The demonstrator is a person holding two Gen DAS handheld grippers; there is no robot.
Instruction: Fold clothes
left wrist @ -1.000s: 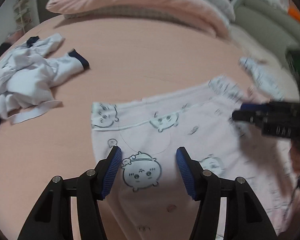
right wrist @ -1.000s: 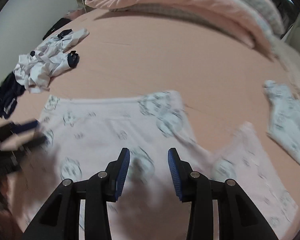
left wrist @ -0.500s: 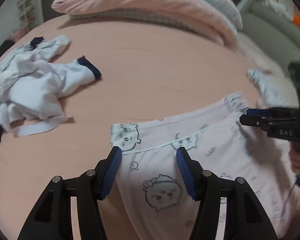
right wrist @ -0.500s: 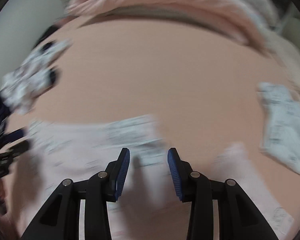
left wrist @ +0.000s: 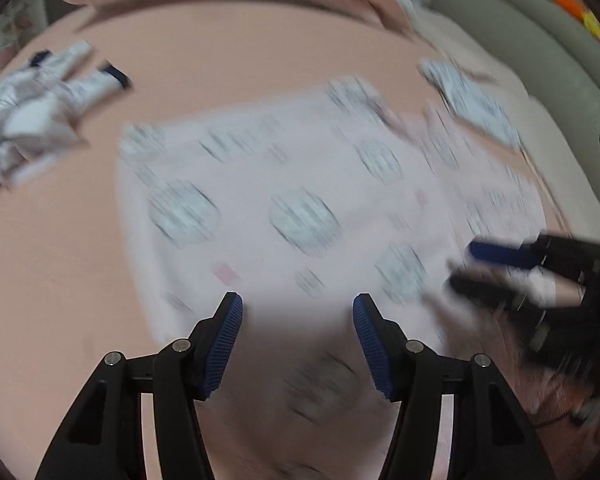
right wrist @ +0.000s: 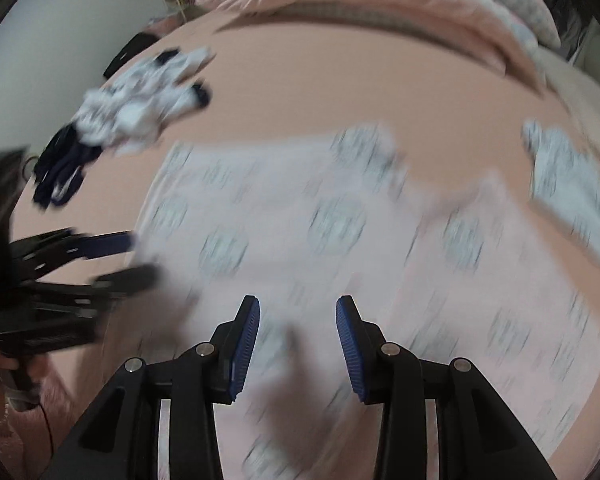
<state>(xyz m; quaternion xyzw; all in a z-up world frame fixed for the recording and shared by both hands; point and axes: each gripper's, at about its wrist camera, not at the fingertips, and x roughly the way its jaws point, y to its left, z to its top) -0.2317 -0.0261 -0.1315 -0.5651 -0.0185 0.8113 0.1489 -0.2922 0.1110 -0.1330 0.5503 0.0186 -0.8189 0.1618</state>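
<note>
Left wrist view: left gripper (left wrist: 298, 312) half open, empty, above the blurred pink pajama (left wrist: 284, 184). Right gripper (right wrist: 298, 312) also parted, gripping nothing.

Matt soft cloth pyjamas (left wrist: 300, 184), ribbed blue rubbery fingers (left wrist: 226, 344), matt sheet (left wrist: 52, 264)

left claw (left wrist: 298, 308) | black arms | ribbed blue pads (left wrist: 228, 344) | silver screws, seemingly
</note>
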